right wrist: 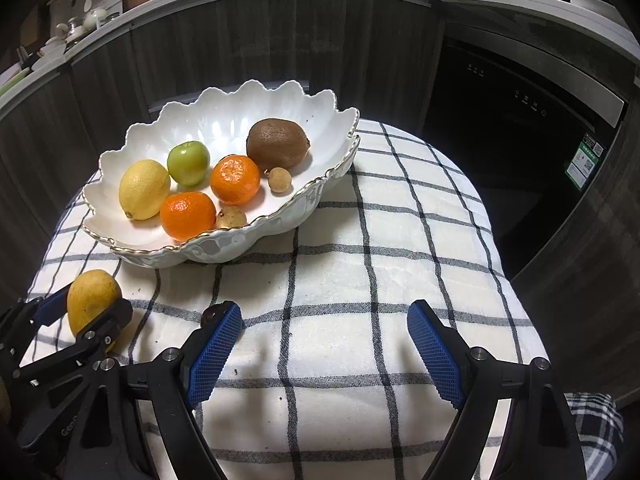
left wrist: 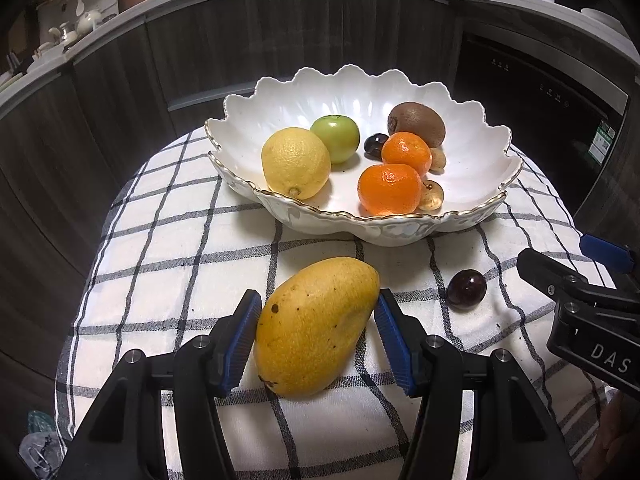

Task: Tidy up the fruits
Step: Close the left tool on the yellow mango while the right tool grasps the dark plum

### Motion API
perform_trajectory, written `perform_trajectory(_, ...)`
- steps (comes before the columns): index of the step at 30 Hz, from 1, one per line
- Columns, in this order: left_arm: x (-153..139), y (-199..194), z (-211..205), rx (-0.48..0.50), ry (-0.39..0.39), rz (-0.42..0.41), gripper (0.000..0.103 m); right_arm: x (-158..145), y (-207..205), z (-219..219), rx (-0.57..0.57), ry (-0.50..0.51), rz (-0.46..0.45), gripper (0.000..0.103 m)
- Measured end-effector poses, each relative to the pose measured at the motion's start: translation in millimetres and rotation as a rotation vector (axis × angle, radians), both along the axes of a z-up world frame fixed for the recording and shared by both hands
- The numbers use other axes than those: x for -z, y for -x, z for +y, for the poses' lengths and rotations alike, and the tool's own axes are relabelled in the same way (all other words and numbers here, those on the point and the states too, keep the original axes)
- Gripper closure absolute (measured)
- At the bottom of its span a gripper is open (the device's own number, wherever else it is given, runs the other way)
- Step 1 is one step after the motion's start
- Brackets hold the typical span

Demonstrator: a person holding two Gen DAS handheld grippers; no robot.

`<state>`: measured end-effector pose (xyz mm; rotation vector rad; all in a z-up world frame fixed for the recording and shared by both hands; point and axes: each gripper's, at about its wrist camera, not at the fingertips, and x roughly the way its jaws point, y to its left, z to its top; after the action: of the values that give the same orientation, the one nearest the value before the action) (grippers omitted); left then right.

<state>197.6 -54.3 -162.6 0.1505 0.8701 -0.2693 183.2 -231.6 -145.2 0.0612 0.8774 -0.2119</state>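
Dark wood cabinets curve behind a counter draped with a white checked cloth [left wrist: 168,240], where we work with two tools. Our left tool [left wrist: 318,334] straddles the yellow mango [left wrist: 316,326], which lies on the cloth; its blue pads [left wrist: 244,344] sit just beside the fruit's flanks, and we cannot tell whether they press it. Ahead of that tool stands the scalloped white bowl [left wrist: 472,152], holding a lemon [left wrist: 295,162], a green apple [left wrist: 335,137], a kiwi [left wrist: 416,123], two tangerines [left wrist: 388,189], a dark plum and small brown longans. Off this tool's right finger a second dark plum [left wrist: 466,290] rests on the cloth. Our right tool [right wrist: 325,350] hangs wide open over bare cloth, with that plum [right wrist: 211,314] peeping just beyond its left finger and the bowl [right wrist: 320,192] ahead to its left.
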Motion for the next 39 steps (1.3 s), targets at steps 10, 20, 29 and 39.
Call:
perform_trajectory(10, 9.5, -7.2, -5.4, 0.007, -0.002, 0.031, 0.046, 0.5, -0.7, -0.7, 0.002, 0.003, 0.002, 0.017)
perform_trajectory(20, 11.0, -8.2, -6.2, 0.012, -0.004, 0.031, 0.053, 0.3, -1.1, -0.7, 0.001, 0.001, 0.003, 0.017)
perform_trajectory(29, 4.2, -1.9, -0.9, -0.005, -0.008, 0.019, 0.054, -2.1, -1.0, 2.4, -0.014, -0.006, -0.006, 0.017)
perform_trajectory(39, -9.9, 3.8, 28.3, -0.103, -0.01, -0.016, 0.054, -3.0, -7.9, 28.9, -0.106, -0.021, -0.015, 0.017)
